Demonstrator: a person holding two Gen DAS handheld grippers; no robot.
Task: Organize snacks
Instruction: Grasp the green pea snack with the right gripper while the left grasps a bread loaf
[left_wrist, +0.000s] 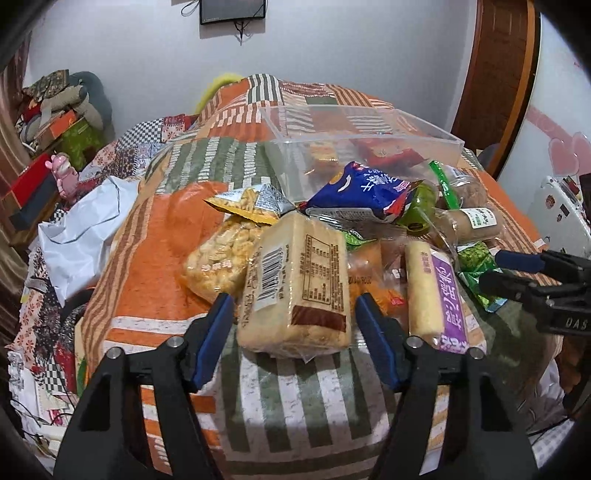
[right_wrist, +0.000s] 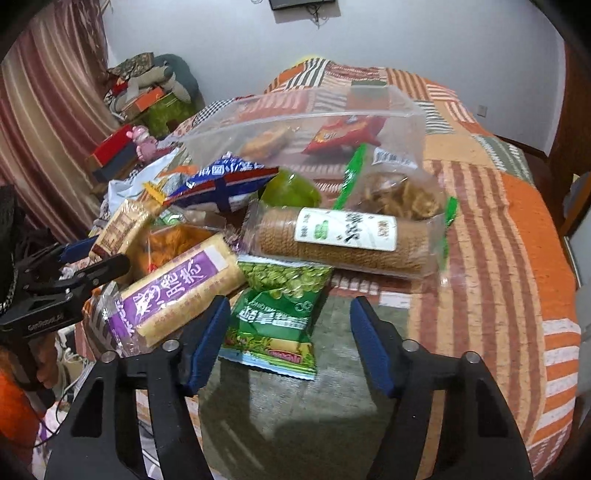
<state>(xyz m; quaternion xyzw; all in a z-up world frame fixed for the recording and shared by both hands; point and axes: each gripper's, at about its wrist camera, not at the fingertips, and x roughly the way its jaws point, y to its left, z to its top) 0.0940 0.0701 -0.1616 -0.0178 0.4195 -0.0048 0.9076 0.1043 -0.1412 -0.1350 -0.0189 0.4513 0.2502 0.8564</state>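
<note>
We held the left gripper with its jaws spread wide on either side of the near end of a pale cracker pack, whose barcode and label panel faced up; the blue pads stood just beside the wrapper without clearly pressing it. To the right of that pack lay a purple-labelled roll, and to its left a clear bag of puffed pieces. Farther off, a blue snack bag rested against the near wall of a clear plastic bin, which already held a red packet and an orange one.

Our right gripper also had its jaws spread, gripping nothing, with a green pea packet lying flat between and just beyond its fingertips. Beyond that lay a long sleeve of brown biscuits with a white label, a green cup and a clear bag of brown chips. Everything sat on an orange and green patchwork cloth.
</note>
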